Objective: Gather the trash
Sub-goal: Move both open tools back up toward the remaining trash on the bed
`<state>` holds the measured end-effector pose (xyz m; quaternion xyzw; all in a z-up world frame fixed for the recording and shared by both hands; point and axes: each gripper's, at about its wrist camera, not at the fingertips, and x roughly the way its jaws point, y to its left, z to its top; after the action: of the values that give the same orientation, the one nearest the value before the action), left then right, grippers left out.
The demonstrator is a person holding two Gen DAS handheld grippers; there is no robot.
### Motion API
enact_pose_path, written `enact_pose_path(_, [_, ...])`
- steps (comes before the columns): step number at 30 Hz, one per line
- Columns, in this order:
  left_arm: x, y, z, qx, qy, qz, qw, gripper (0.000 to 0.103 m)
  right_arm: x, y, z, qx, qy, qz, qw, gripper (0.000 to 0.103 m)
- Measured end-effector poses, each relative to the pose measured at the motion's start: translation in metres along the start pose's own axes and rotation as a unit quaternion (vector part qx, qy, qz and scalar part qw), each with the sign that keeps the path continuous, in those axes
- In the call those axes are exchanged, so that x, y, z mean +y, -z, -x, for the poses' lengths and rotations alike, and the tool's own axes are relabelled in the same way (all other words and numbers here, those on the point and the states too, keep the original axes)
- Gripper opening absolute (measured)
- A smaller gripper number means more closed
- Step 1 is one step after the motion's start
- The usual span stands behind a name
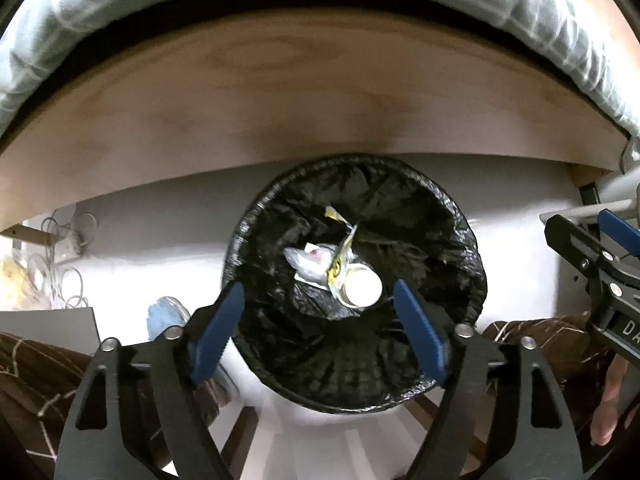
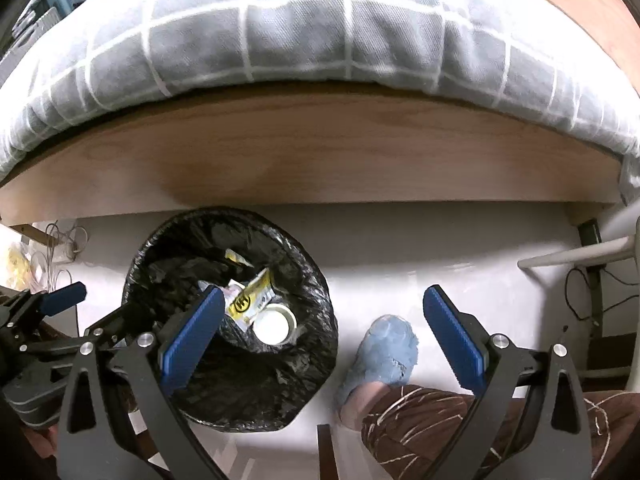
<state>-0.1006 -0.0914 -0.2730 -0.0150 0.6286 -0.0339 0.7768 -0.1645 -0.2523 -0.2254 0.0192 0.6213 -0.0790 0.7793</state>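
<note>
A round bin lined with a black bag stands on the white floor. Inside lie a white round cup, a yellow printed wrapper and a crumpled pale bag. My left gripper hangs over the bin's mouth, pointing down, its blue pads spread wide with nothing between them; it also shows at the left edge of the right wrist view. My right gripper is open and empty, one pad over the bin, the other over the floor.
A wooden bed frame with a grey checked quilt runs behind the bin. A person's foot in a blue slipper and a brown patterned trouser leg stand right of the bin. Cables lie far left, a white rail at right.
</note>
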Motion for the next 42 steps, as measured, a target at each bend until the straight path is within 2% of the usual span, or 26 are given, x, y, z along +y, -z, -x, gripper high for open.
enact_pose_path(4, [0.011, -0.002, 0.017, -0.027, -0.013, 0.006, 0.9995, 0.095, 0.005, -0.005, 0.009, -0.015, 0.004, 0.004, 1.000, 0.095])
enact_pose_path(8, [0.023, -0.010, 0.046, -0.058, -0.004, 0.023, 0.9980, 0.097, 0.004, -0.013, 0.035, -0.060, 0.015, 0.000, 0.998, 0.095])
enact_pose_path(13, [0.035, -0.023, 0.086, -0.109, -0.012, 0.027, 0.9936, 0.097, -0.001, -0.027, 0.063, -0.101, 0.008, -0.020, 0.995, 0.095])
enact_pose_path(18, [0.036, -0.033, 0.116, -0.142, -0.006, 0.025, 0.9896, 0.097, 0.002, -0.039, 0.094, -0.150, 0.025, 0.000, 0.988, 0.095])
enact_pose_path(23, [0.032, -0.044, 0.147, -0.179, -0.005, 0.016, 0.9837, 0.097, 0.007, -0.050, 0.116, -0.177, 0.025, 0.014, 0.984, 0.095])
enact_pose_path(35, [0.045, -0.089, 0.198, -0.221, 0.005, 0.025, 0.9750, 0.097, 0.014, -0.095, 0.148, -0.213, -0.001, 0.014, 0.977, 0.095])
enact_pose_path(42, [0.053, -0.127, 0.209, -0.231, 0.004, 0.028, 0.9727, 0.097, 0.017, -0.131, 0.154, -0.221, -0.015, 0.015, 0.975, 0.095])
